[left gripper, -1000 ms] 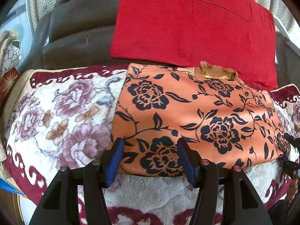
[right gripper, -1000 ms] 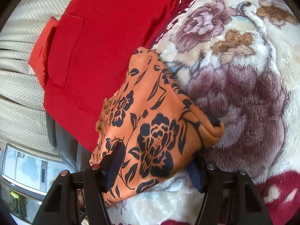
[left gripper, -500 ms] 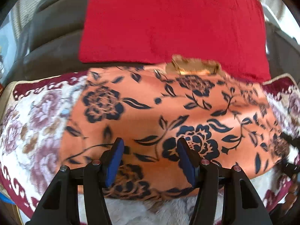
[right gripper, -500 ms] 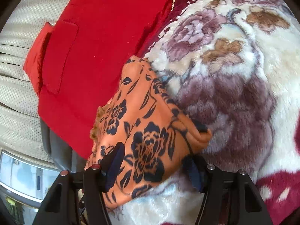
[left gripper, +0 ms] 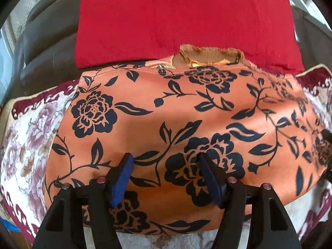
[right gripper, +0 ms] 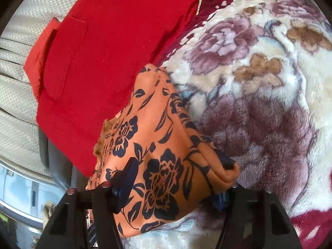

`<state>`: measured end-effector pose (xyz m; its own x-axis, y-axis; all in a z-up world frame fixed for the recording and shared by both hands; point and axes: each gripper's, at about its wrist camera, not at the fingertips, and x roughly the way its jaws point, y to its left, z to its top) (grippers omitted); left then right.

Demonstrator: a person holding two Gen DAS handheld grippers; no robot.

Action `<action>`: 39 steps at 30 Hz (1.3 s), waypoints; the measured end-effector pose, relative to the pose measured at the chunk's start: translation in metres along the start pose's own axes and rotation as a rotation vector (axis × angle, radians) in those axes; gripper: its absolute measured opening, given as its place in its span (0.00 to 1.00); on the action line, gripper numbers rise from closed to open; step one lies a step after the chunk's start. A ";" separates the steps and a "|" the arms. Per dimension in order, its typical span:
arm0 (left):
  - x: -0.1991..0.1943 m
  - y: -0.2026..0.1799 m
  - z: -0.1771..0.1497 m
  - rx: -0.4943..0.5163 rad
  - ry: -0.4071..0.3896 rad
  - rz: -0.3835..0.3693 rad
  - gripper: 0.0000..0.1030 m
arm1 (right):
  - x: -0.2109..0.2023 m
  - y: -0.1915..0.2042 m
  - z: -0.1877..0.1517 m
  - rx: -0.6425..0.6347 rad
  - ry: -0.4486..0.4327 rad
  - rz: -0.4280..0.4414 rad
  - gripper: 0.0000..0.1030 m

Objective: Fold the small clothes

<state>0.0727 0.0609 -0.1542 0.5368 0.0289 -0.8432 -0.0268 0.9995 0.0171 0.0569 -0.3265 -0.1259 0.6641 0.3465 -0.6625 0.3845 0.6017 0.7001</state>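
An orange garment with black flowers point(left gripper: 182, 114) lies folded on a floral plush blanket point(left gripper: 22, 145), its ribbed collar point(left gripper: 209, 56) at the far edge. My left gripper point(left gripper: 166, 166) is open, its blue-padded fingers spread over the garment's near part, holding nothing. In the right wrist view the same garment point(right gripper: 161, 145) shows edge-on, its folded corner point(right gripper: 228, 172) bulging between the fingers of my right gripper point(right gripper: 174, 178). The right jaws stand wide open around the cloth; the right pad is mostly hidden behind the fold.
A folded red garment with a pocket point(left gripper: 186, 16) lies behind the orange one point(right gripper: 108, 58). A dark leather sofa back point(left gripper: 45, 35) and cream curtain point(right gripper: 18, 103) lie beyond. The blanket point(right gripper: 259, 83) spreads to the right.
My left gripper has moved forward over the orange garment, which now fills the view. The right gripper has barely shifted; the fold stays between its open fingers.
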 end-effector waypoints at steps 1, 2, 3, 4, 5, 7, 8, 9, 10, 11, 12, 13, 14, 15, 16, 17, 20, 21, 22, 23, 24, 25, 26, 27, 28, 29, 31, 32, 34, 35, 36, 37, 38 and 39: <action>0.000 0.000 0.000 -0.004 0.004 -0.004 0.65 | 0.000 0.004 0.001 -0.024 0.000 -0.007 0.63; -0.001 0.001 0.000 -0.010 0.004 -0.009 0.65 | 0.001 0.007 0.002 -0.042 -0.004 -0.016 0.50; -0.002 0.002 0.000 -0.012 0.005 -0.009 0.65 | 0.002 0.008 0.003 -0.047 -0.004 -0.031 0.39; -0.003 0.005 0.000 -0.014 0.006 -0.010 0.65 | 0.004 0.007 0.003 -0.043 0.004 -0.055 0.33; -0.005 0.004 0.000 -0.017 0.006 -0.015 0.65 | 0.007 0.005 0.004 -0.028 0.011 -0.056 0.33; -0.008 0.003 0.001 -0.022 0.002 -0.020 0.65 | 0.008 0.003 0.003 -0.028 0.012 -0.060 0.32; -0.010 0.004 0.001 -0.026 -0.003 -0.025 0.65 | 0.008 0.005 0.003 -0.038 0.011 -0.067 0.33; -0.013 0.004 0.001 -0.028 -0.009 -0.031 0.65 | 0.009 0.006 0.003 -0.041 0.012 -0.069 0.34; -0.017 0.004 0.001 -0.031 -0.019 -0.036 0.65 | 0.009 0.005 0.003 -0.035 0.012 -0.065 0.35; -0.020 0.004 0.002 -0.034 -0.031 -0.038 0.65 | 0.009 0.004 0.004 -0.021 0.012 -0.059 0.37; -0.023 0.003 0.002 -0.038 -0.042 -0.041 0.65 | 0.010 0.002 0.005 -0.006 0.013 -0.055 0.39; -0.023 0.002 0.004 -0.040 -0.045 -0.043 0.65 | 0.011 0.000 0.005 0.003 0.011 -0.049 0.47; -0.020 0.003 0.003 -0.039 -0.039 -0.045 0.65 | 0.011 -0.001 0.006 0.006 0.007 -0.041 0.48; -0.015 0.002 0.003 -0.036 -0.024 -0.044 0.65 | 0.010 0.000 0.006 0.005 0.004 -0.041 0.48; -0.006 0.002 0.001 -0.035 0.004 -0.040 0.65 | 0.011 0.002 0.006 -0.007 0.005 -0.051 0.47; 0.005 0.002 -0.001 -0.031 0.038 -0.038 0.66 | 0.012 0.005 0.007 -0.026 0.006 -0.064 0.37; 0.004 0.002 0.000 -0.017 0.024 -0.042 0.67 | 0.016 0.016 0.009 -0.089 0.010 -0.117 0.21; 0.001 0.005 0.001 -0.032 0.024 -0.060 0.67 | 0.016 0.021 0.010 -0.109 0.007 -0.132 0.20; 0.000 0.009 0.002 -0.047 0.022 -0.076 0.67 | 0.013 0.029 0.011 -0.135 -0.003 -0.149 0.19; -0.003 0.015 0.003 -0.072 0.019 -0.092 0.67 | 0.009 0.038 0.011 -0.163 -0.015 -0.160 0.19; -0.006 0.022 0.002 -0.093 0.013 -0.097 0.67 | 0.004 0.050 0.012 -0.203 -0.033 -0.169 0.18; -0.009 0.029 0.001 -0.114 0.005 -0.102 0.67 | 0.000 0.064 0.012 -0.244 -0.051 -0.170 0.18; -0.011 0.038 -0.001 -0.138 0.000 -0.108 0.67 | -0.004 0.077 0.013 -0.279 -0.068 -0.168 0.18; -0.012 0.044 -0.003 -0.154 0.004 -0.109 0.67 | -0.008 0.088 0.013 -0.306 -0.083 -0.165 0.18; -0.013 0.049 -0.005 -0.167 0.006 -0.112 0.67 | -0.011 0.099 0.013 -0.326 -0.094 -0.160 0.18; -0.015 0.057 -0.008 -0.187 0.003 -0.116 0.67 | -0.012 0.105 0.012 -0.337 -0.099 -0.156 0.18; -0.020 0.068 -0.014 -0.215 -0.002 -0.120 0.67 | -0.011 0.113 0.006 -0.367 -0.103 -0.166 0.17; -0.023 0.076 -0.017 -0.235 -0.009 -0.123 0.67 | -0.010 0.118 0.002 -0.388 -0.102 -0.171 0.17; -0.030 0.090 -0.019 -0.270 -0.020 -0.133 0.67 | -0.011 0.132 -0.006 -0.439 -0.120 -0.173 0.17; -0.036 0.101 -0.020 -0.295 -0.039 -0.149 0.67 | -0.013 0.141 -0.011 -0.463 -0.128 -0.156 0.16; -0.042 0.107 -0.021 -0.311 -0.052 -0.156 0.67 | -0.015 0.155 -0.017 -0.502 -0.140 -0.140 0.16; -0.046 0.113 -0.020 -0.327 -0.065 -0.166 0.67 | -0.017 0.173 -0.026 -0.568 -0.161 -0.128 0.16; -0.052 0.123 -0.019 -0.349 -0.085 -0.188 0.67 | -0.019 0.195 -0.038 -0.644 -0.179 -0.109 0.16; -0.056 0.134 -0.017 -0.375 -0.104 -0.215 0.67 | -0.019 0.209 -0.048 -0.693 -0.186 -0.092 0.16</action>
<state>0.0247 0.1928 -0.1138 0.6448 -0.1585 -0.7478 -0.1991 0.9097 -0.3645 0.0946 -0.1727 0.0205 0.7703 0.1819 -0.6111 -0.0106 0.9619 0.2730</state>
